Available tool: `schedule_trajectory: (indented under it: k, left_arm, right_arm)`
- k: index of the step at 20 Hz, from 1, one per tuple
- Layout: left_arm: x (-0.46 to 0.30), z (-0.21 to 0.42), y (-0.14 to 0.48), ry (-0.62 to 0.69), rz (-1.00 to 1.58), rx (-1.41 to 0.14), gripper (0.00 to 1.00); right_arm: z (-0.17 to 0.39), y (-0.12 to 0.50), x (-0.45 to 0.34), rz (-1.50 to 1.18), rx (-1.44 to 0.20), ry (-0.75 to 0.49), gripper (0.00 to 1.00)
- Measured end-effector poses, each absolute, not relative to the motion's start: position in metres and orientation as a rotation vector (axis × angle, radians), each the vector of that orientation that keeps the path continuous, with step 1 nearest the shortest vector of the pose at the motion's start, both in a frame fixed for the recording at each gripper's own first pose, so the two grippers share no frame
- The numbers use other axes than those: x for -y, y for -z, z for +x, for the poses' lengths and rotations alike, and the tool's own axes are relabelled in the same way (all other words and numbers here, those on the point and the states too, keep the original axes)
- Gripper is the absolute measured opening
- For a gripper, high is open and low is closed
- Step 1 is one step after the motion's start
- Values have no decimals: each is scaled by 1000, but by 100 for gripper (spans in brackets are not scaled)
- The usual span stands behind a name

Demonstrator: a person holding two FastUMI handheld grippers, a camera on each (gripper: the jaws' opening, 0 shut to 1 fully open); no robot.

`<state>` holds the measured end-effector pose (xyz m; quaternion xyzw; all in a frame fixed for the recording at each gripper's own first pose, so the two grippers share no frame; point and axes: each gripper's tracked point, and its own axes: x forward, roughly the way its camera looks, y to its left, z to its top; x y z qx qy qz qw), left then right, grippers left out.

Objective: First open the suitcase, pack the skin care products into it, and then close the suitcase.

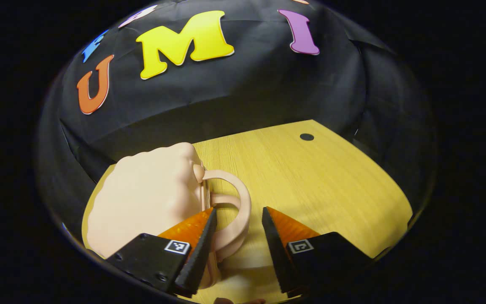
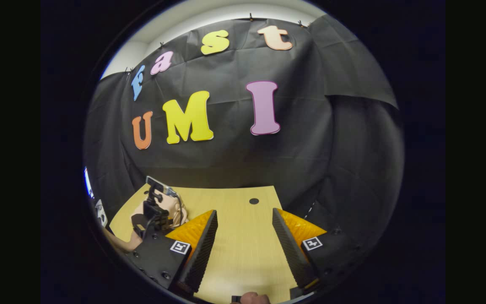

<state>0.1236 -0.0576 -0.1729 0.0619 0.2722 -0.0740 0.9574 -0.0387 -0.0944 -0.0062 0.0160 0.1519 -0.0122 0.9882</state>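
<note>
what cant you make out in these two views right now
- Suitcase: in the left gripper view its lower part is hidden behind the left claw, so any latch or zip can't be seen; its handle lies between the open fingers.
- Skin care products: their place can't be told.
- Left claw in the right gripper view: small and far off, jaws not readable there.
- Table: near edge cut off beyond the right claw.

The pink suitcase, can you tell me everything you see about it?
The pale pink, bumpy-shelled plastic suitcase looks small, smooth and matte. It seems closed, resting on the yellow wooden table at its left side. A curved pink loop handle sticks out toward the left gripper, whose open fingers straddle the handle; whether they touch it I cannot tell. The handle is the same pink as the shell.
</note>
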Motion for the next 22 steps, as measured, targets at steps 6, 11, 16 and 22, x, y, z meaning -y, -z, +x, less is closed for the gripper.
schedule_trajectory:
  k: [6,11,16,22]
  left_arm:
    - [26,136,-8,60,24,-145,95]
    - [8,117,-101,5,-8,51,95]
    - [3,109,-118,-12,-8,71,95]
    - [-7,99,-117,-20,-38,55,95]
  right_arm:
    - [12,-44,54,-15,-125,18,78]
    - [36,-86,18,-2,2,-25,78]
    - [40,-94,-1,31,31,-27,77]
    - [33,-91,-18,15,39,-38,77]
